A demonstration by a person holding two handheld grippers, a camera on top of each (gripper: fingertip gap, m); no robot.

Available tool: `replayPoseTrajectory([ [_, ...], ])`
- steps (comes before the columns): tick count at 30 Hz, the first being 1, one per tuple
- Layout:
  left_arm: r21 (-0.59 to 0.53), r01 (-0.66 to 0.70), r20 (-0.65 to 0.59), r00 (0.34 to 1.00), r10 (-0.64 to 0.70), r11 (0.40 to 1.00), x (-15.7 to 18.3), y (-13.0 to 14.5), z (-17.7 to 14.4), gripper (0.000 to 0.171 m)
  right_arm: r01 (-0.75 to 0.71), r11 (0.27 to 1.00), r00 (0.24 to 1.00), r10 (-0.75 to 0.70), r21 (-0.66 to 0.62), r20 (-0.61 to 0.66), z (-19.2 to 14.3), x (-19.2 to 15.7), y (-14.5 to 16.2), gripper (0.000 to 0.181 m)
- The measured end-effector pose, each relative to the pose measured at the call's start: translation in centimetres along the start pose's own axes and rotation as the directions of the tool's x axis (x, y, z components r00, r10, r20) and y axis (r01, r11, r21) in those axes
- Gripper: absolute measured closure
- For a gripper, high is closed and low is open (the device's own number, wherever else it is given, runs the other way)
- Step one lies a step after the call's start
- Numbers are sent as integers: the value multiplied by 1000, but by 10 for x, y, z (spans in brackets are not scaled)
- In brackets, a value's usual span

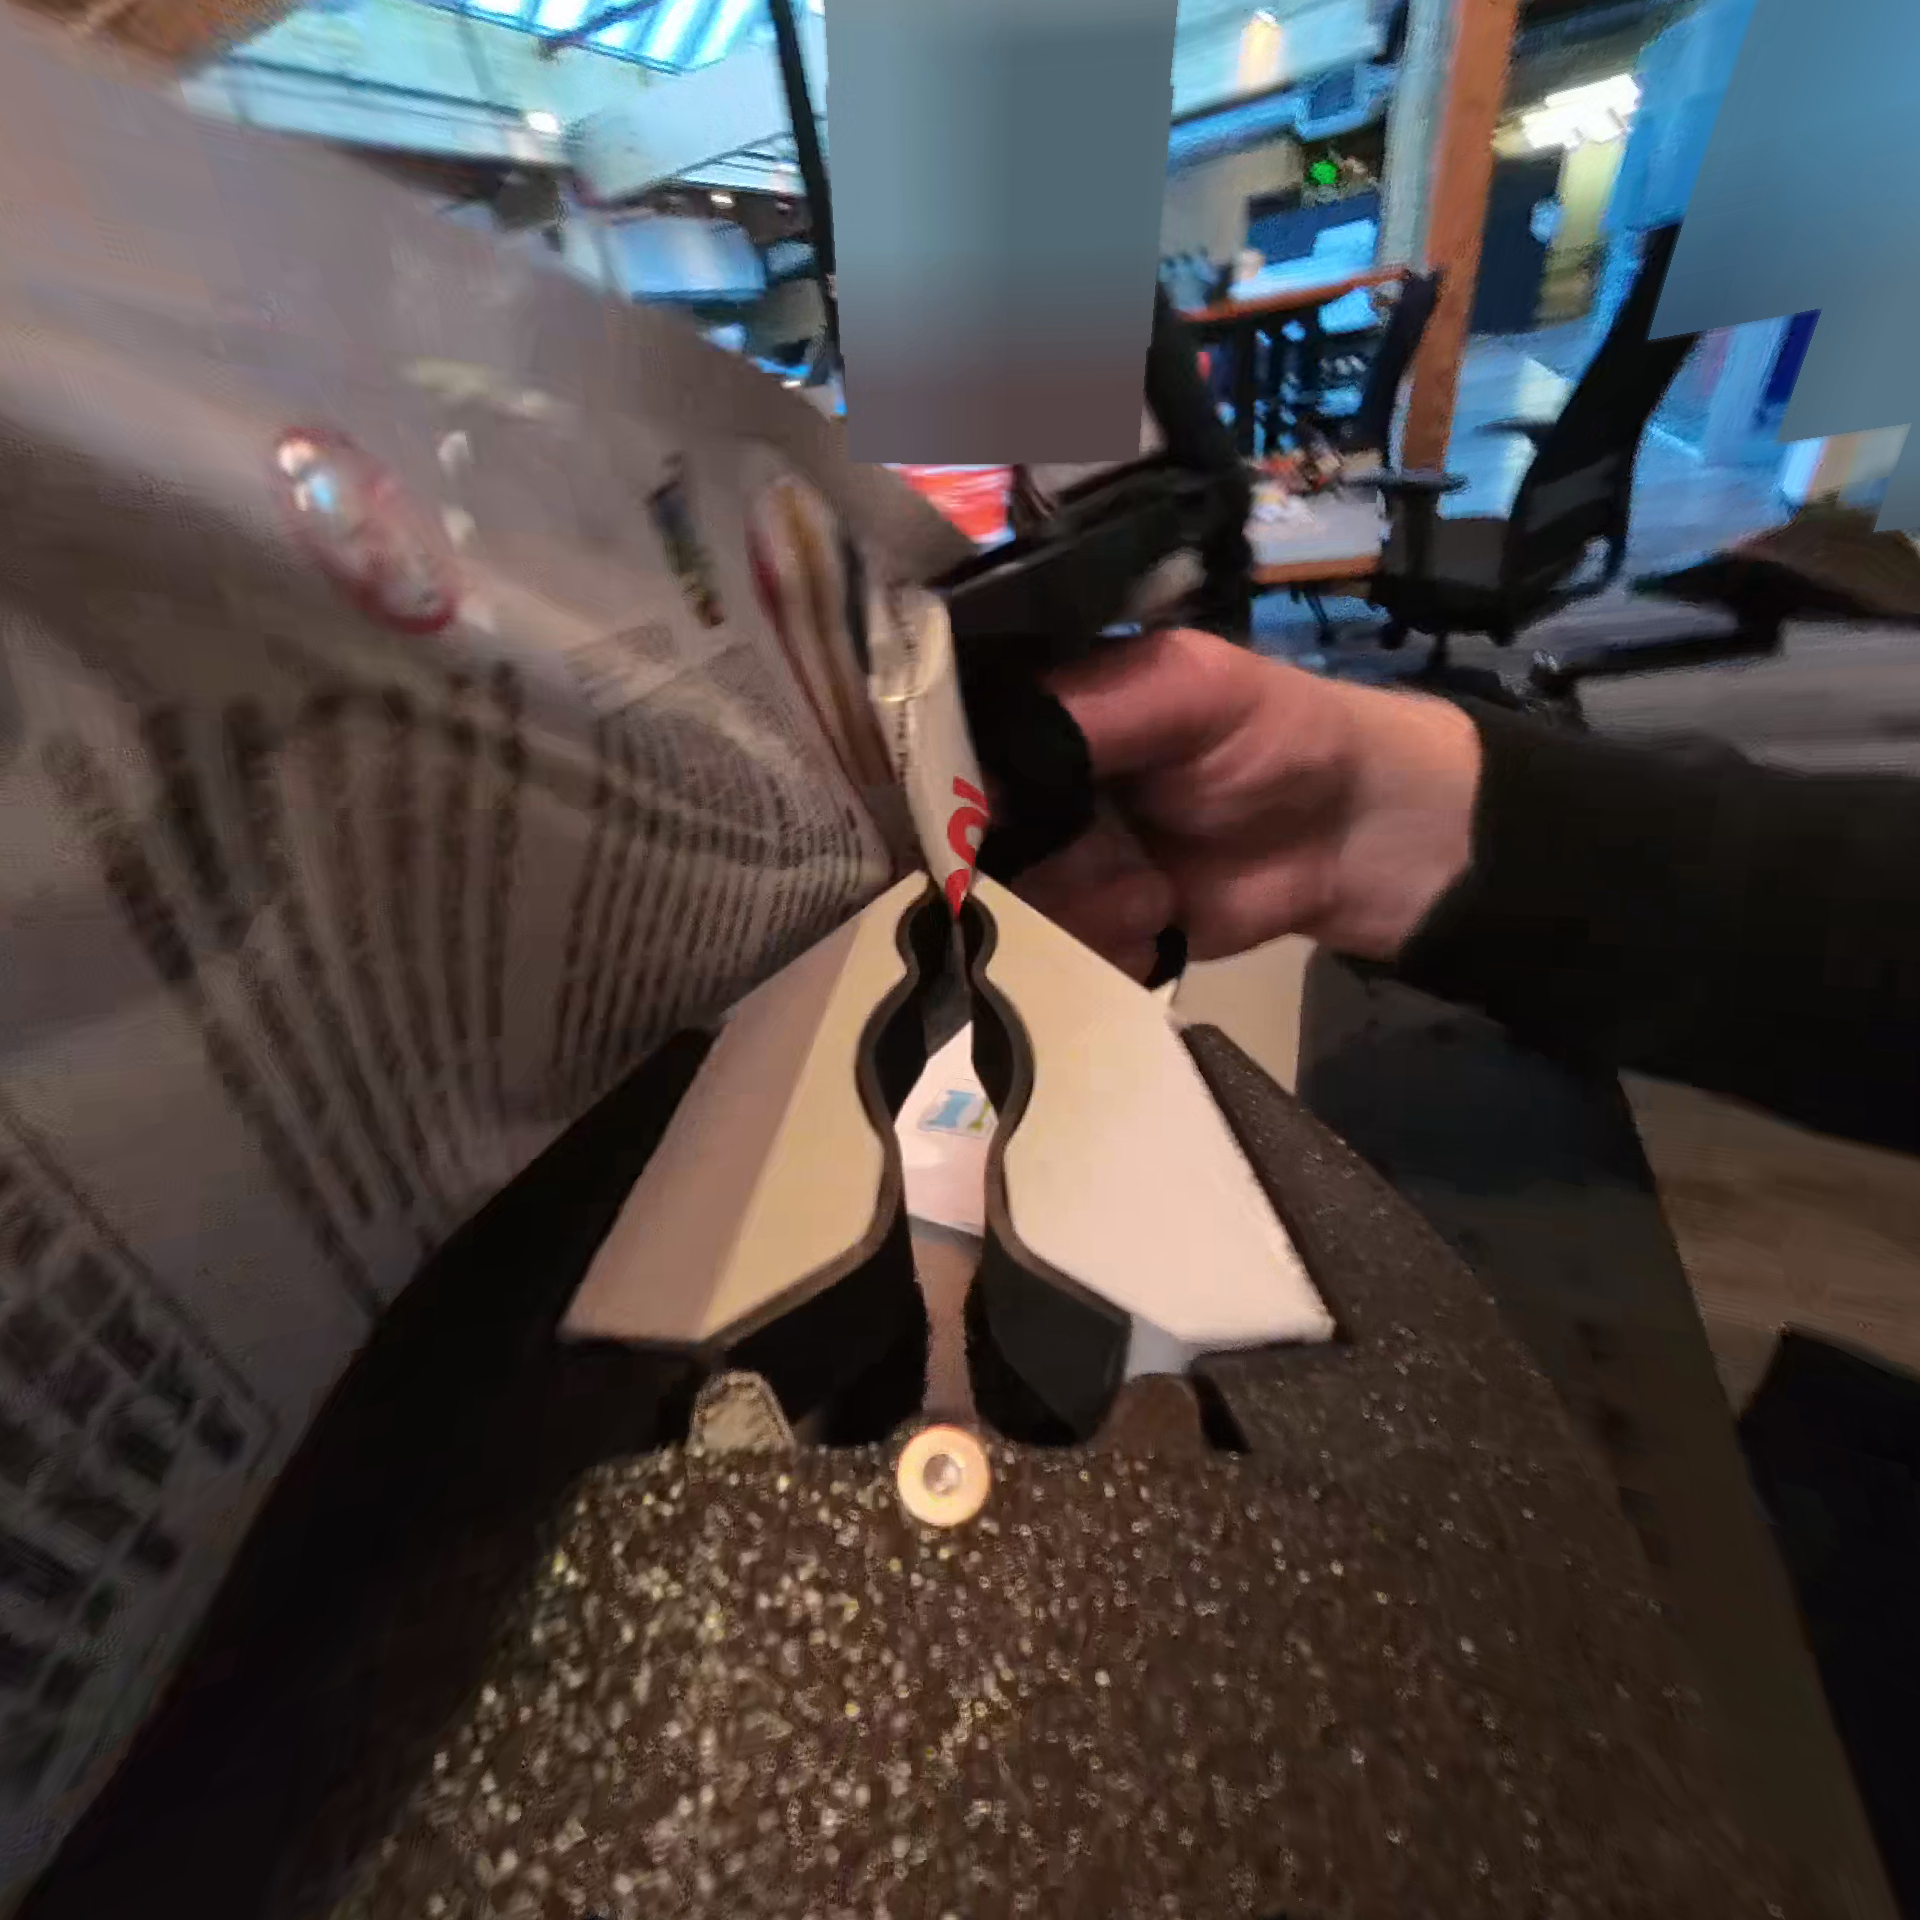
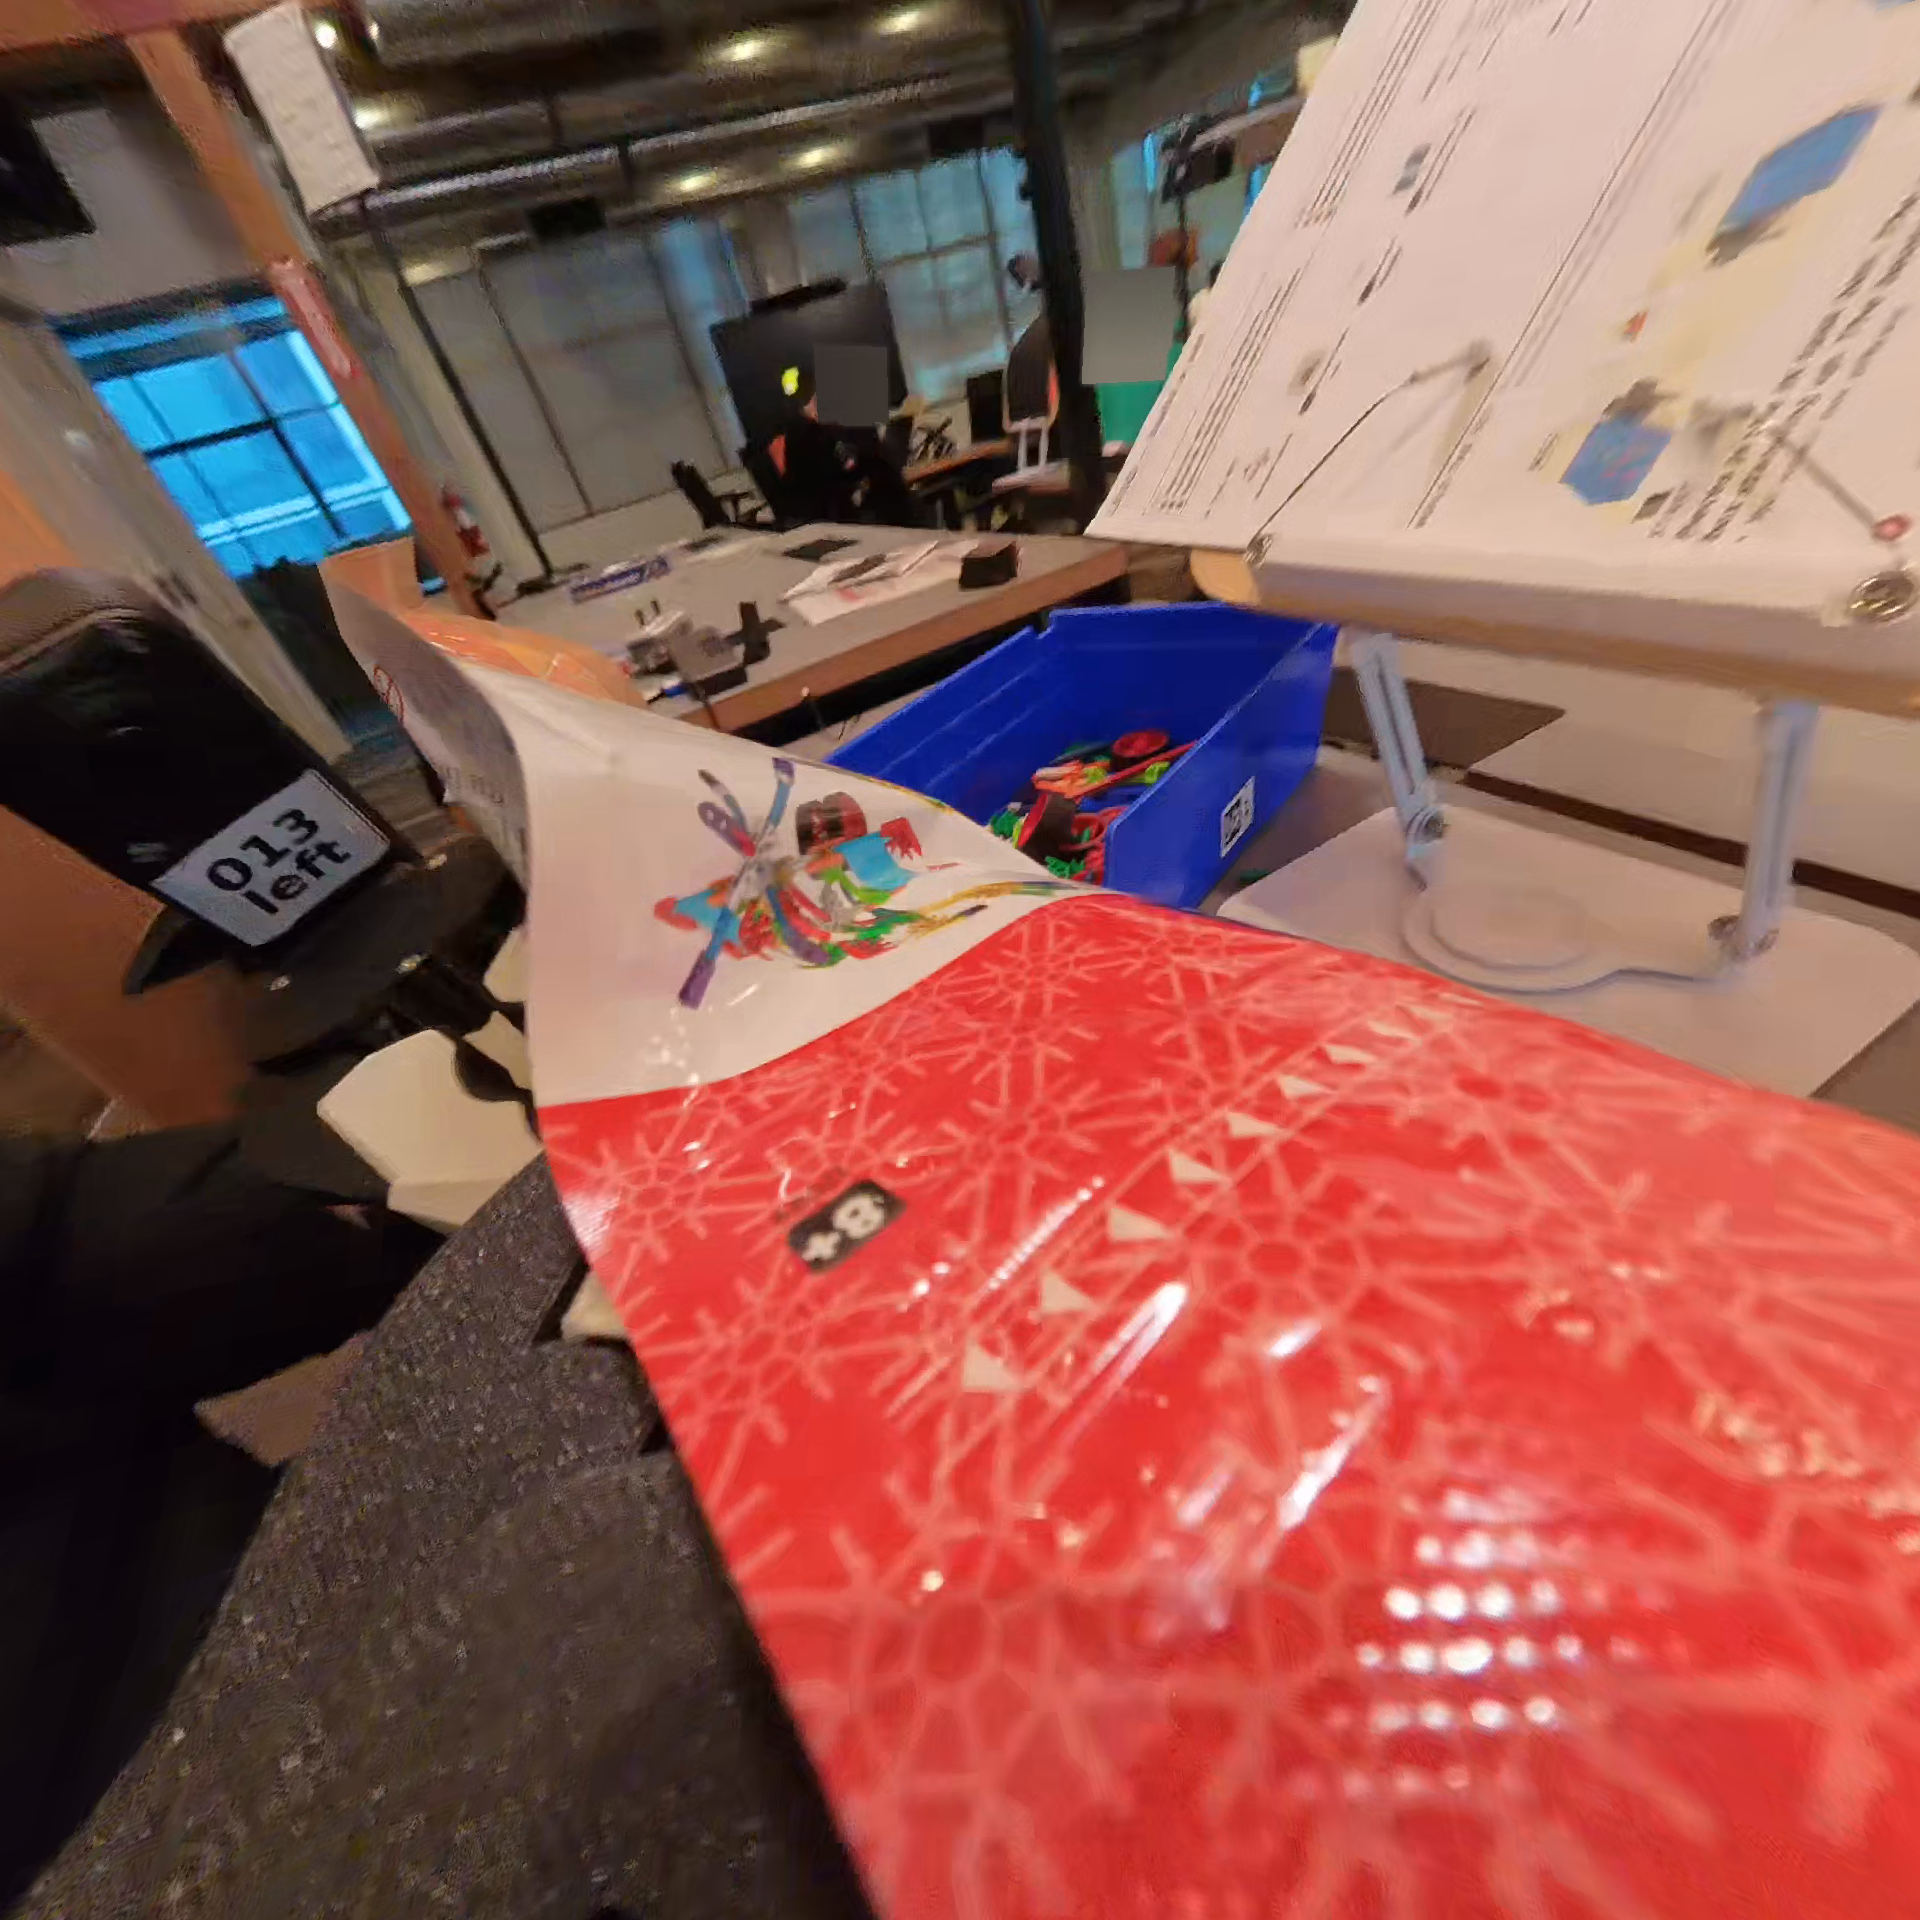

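Pinched tight between the white fingertips of the left gripper: a corner of a glossy booklet, held up in the air, well above the table. To the left of those fingers, the booklet's inner pages, fanned wide and blurred, with columns of print and small pictures. Just above the pinch, a white and red strip of cover rising to the black nose of the right gripper, carried in a hand with a dark sleeve. From the right wrist view, the booklet's cover draped over that gripper's own fingers, red with a pale lattice pattern low down, white with a bright drawing of coloured parts higher up. Fingers almost wholly hidden beneath it, only a sliver of white at the cover's left edge; whether clenched or released, impossible to tell. At the far left of that view, the left gripper's black body with a white label, its pale fingers touching the booklet's edge. Beyond the cover, a blue bin with a jumble of coloured plastic pieces. Just to the right of the bin, a white stand bearing a tilted board with a printed sheet. Farther back, a grey table with scattered papers and small dark items. In the left wrist view, a black office chair on the floor behind the hand.
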State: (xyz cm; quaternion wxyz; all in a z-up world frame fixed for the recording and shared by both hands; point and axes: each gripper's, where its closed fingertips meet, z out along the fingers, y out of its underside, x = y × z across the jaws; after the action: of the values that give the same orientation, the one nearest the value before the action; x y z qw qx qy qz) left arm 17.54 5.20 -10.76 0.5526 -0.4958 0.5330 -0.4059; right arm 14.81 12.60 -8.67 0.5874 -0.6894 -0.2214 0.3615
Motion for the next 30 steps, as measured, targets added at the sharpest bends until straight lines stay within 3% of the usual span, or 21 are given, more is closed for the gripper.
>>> replayPoseTrajectory([
  [1, -3, -56, -29, 998, 56, 998, 7, 0, 0, 171, 16, 1000, 1000, -16, -14, 19, 1, -2, 2, 176],
  [4, 51, -83, -97, 991, 87, 995, 16, -4, -4, 171, 47, 999, 999, -47, 0, 11, 1, -8, -3, 177],
  [7, 89, -108, -76, 990, 115, 990, 16, -8, -3, 171, 56, 996, 998, -57, 64, 22, -3, -15, -11, 171],
  [10, 95, -71, -77, 994, 79, 993, 19, -1, -1, 171, 176, 983, 981, -171, 55, -93, -10, -5, -8, 162],
  [12, 81, -40, -81, 996, 47, 996, 21, 7, 0, 171, 247, 968, 955, -236, 42, -179, -16, 2, -4, 172],
  [18, 73, 20, -18, 1000, -19, 997, 15, 8, -10, 165, 323, 945, 933, -309, 50, -183, -23, -6, -1, 154],
  [19, 78, 32, 4, 999, -33, 996, 13, 7, -15, 164, 312, 949, 940, -300, 49, -162, -24, -7, -1, 157],
  [20, 63, 38, 23, 999, -39, 997, 12, 9, -18, 161, 307, 951, 942, -298, 39, -152, -24, -7, 0, 149],
  [22, 40, 35, 5, 999, -35, 999, 20, 12, -27, 139, 338, 941, 929, -330, 24, -166, -23, -4, 1, 132],
  [24, 11, 10, 19, 1000, -10, 1000, 26, 15, -36, 135, 324, 946, 934, -317, 17, -163, -21, -1, 1, 116],
  [25, 2, -14, 31, 999, 14, 1000, 28, 16, -40, 136, 317, 948, 937, -311, 17, -162, -19, 1, 1, 108],
  [28, -46, -10, 42, 999, 12, 999, 29, 25, -51, 161, 294, 955, 949, -295, -34, -106, -10, -1, 13, 111],
  [30, -39, 22, 44, 999, -20, 999, 28, 25, -59, 160, 326, 943, 938, -331, -68, -98, -5, -5, 18, 115],
])
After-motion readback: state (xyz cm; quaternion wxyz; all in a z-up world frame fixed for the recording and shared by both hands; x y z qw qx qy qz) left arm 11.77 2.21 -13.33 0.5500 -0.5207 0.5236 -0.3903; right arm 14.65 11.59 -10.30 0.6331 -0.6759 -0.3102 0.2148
